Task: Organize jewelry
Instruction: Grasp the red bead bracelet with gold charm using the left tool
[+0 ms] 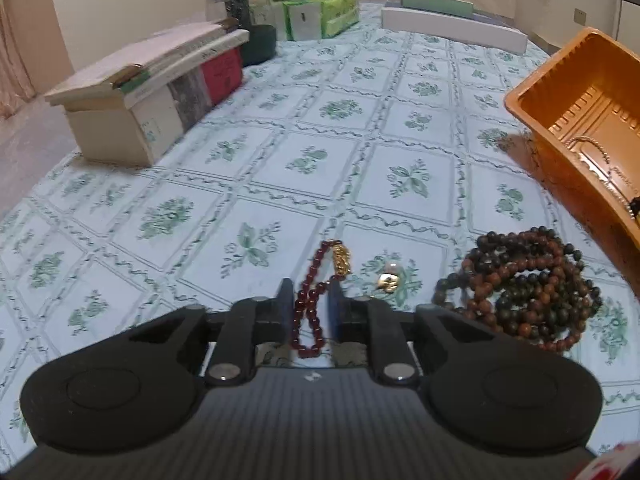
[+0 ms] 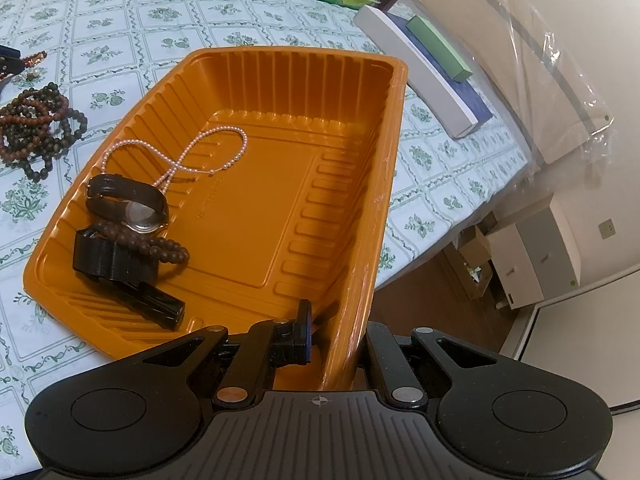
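Left hand-held gripper (image 1: 310, 304), low centre of its view, is nearly clenched around the dark red bead bracelet (image 1: 310, 300) lying on the table (image 1: 280, 140). Pinch the strand firmly before lifting. Beyond it lies a gold ring (image 1: 388, 280). Right hand-held gripper (image 2: 334, 330) clamps the orange tray (image 2: 280, 200) wall; keep it steady.

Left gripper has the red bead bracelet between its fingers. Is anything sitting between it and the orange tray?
Yes. The heap of dark brown bead strands lies on the tablecloth between the red bead bracelet and the orange tray, with a small gold piece nearer. The left gripper would likely need to lift over them.
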Available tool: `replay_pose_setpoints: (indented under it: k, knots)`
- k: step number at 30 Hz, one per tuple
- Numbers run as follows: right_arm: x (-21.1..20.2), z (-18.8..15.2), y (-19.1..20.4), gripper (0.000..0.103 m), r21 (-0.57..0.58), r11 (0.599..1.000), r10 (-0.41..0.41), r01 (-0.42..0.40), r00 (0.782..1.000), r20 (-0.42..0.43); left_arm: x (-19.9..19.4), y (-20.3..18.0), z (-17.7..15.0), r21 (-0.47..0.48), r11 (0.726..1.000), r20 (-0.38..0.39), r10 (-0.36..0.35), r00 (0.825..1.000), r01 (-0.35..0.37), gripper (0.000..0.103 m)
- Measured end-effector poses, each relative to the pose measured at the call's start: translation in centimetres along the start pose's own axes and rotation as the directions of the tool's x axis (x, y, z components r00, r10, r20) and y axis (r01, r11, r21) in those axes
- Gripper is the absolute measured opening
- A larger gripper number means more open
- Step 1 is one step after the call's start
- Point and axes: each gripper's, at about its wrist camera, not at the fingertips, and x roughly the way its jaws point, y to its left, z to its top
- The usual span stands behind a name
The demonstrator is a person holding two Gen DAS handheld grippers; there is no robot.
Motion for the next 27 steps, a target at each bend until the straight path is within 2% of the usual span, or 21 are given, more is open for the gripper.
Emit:
replay_pose_setpoints:
  k: [2, 3, 4, 13, 20, 24, 27]
  knots:
    - [0.0, -0.1, 0.0, 0.006, 0.000, 1.000, -0.001, 0.001, 1.000, 0.000, -0.2, -0.3, 0.1, 0.023, 1.000, -0.004, 0.005, 1.000, -0.005, 0.009]
    - [0.0, 0.0, 0.0, 0.006, 0.000, 1.000, 0.000, 0.000, 1.000, 0.000, -0.4, -0.3, 0.1, 0.031, 1.000, 0.000, 0.004, 1.000, -0.004, 0.002]
    - [0.0, 0.0, 0.0, 0.006, 0.000, 1.000, 0.000, 0.000, 1.000, 0.000, -0.7, -0.3, 0.1, 0.032, 0.999, 0.007, -0.002, 1.000, 0.002, 0.000]
    - [-0.1, 0.1, 0.0, 0.006, -0.003, 1.000, -0.002, 0.002, 1.000, 0.003, -3.2, 0.2, 0.6, 0.029, 1.000, 0.066, -0.013, 0.998, 0.011, 0.000]
    - [0.0, 0.1, -0.2, 0.006, 0.004, 1.000, 0.000, 0.000, 1.000, 0.000, -1.2, -0.1, 1.3, 0.000, 0.999, 0.055, -0.053, 0.997, 0.053, 0.006]
    - [0.1, 0.2, -0.2, 0.006, 0.006, 1.000, 0.001, -0.001, 1.000, -0.002, 0.2, -0.6, 1.5, -0.006, 0.998, 0.036, -0.066, 0.997, 0.066, 0.006]
    - [0.1, 0.2, -0.2, 0.006, 0.006, 1.000, 0.001, -0.001, 1.000, -0.003, 1.2, -1.0, 1.6, -0.001, 0.998, 0.017, -0.056, 0.998, 0.056, 0.008]
